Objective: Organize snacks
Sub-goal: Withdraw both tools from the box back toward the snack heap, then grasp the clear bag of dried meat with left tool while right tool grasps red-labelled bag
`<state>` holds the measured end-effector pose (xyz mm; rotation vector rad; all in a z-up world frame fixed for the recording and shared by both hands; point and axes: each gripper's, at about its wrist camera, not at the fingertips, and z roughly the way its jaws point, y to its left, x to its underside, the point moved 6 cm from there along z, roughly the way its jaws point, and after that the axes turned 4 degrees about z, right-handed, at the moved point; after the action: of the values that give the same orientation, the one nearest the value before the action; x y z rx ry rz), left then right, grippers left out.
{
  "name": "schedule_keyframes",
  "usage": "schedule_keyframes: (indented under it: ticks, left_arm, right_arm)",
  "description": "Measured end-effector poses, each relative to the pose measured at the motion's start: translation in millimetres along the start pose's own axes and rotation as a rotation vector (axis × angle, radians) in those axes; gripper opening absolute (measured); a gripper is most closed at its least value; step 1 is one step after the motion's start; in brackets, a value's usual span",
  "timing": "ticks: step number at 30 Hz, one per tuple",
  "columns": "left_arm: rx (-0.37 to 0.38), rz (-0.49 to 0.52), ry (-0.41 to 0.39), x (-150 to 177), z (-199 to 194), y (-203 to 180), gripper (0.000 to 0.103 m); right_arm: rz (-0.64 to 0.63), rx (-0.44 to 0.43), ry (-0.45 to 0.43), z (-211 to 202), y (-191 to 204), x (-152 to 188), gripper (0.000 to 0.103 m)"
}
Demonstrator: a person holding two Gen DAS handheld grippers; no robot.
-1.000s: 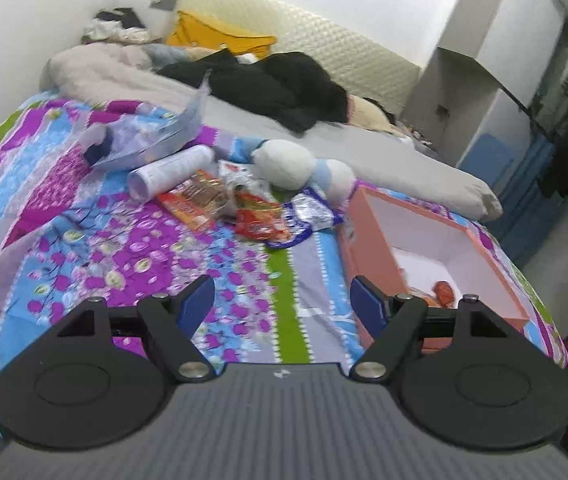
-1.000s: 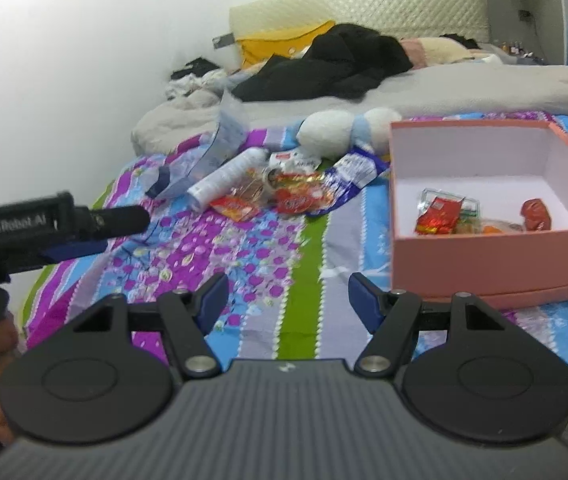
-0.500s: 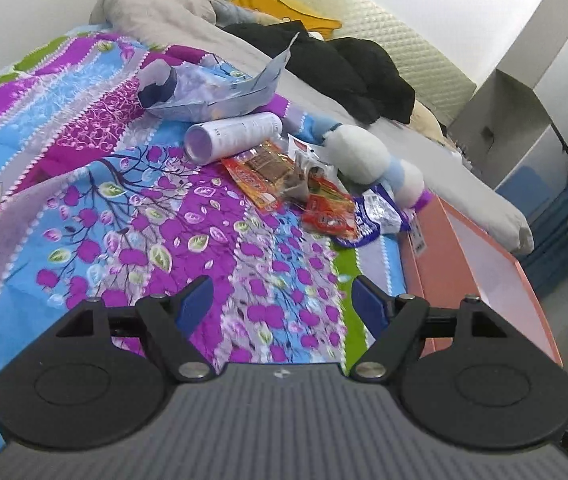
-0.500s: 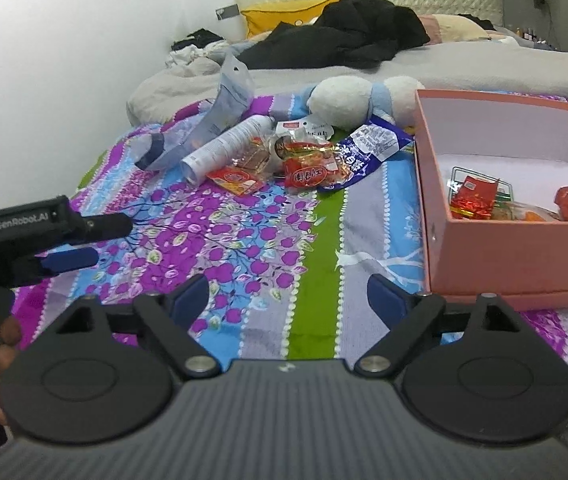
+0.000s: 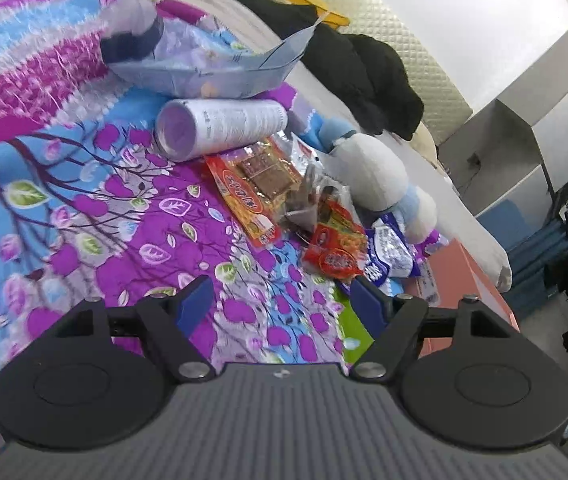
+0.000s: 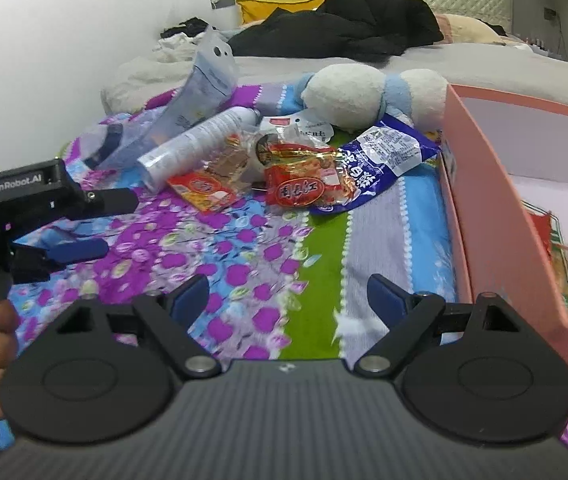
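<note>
Both hand-held grippers, left and right, gape apart over the bed, empty. Snacks lie heaped beside the pink box; box contents blurred, probably more packets.

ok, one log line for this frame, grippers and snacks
left gripper: open, empty | right gripper: open, empty | snack pile: on blanket, untouched | pink box: holds some snacks

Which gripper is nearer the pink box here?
Right. The right gripper hangs open just beside the pink box, at its near wall. The left gripper, also open, is farther away across the blanket, on the far side of the right one.
</note>
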<state>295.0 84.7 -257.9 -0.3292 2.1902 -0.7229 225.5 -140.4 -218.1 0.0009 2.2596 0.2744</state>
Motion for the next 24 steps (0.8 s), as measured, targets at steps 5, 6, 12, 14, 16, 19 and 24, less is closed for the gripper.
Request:
schedule_keyframes:
  ticks: [5, 6, 12, 14, 16, 19, 24]
  left_arm:
    - [-0.003, -0.017, 0.004, -11, 34, 14, 0.072]
    - [0.007, -0.021, 0.004, -13, 41, 17, 0.070]
    - [0.006, -0.056, -0.004, -28, 77, 39, 0.061]
    - [0.012, -0.044, -0.015, -35, 85, 41, 0.061]
    - [0.012, -0.035, -0.024, -41, 93, 41, 0.061]
    - [0.005, -0.028, -0.036, -50, 106, 43, 0.061]
    - [-0.026, -0.019, -0.060, -60, 122, 41, 0.061]
  right_arm:
    - [-0.022, 0.026, -0.018, 38, -3, -14, 0.087]
    - [-0.022, 0.028, -0.020, 46, -4, -17, 0.087]
    - [-0.055, 0.065, -0.032, 94, -3, -34, 0.087]
    - [-0.060, 0.076, -0.038, 107, -4, -40, 0.087]
    - [-0.089, 0.078, -0.062, 118, -2, -46, 0.087]
    - [-0.126, 0.088, -0.064, 134, 0, -52, 0.088]
    - [-0.183, 0.115, -0.053, 153, 4, -55, 0.088]
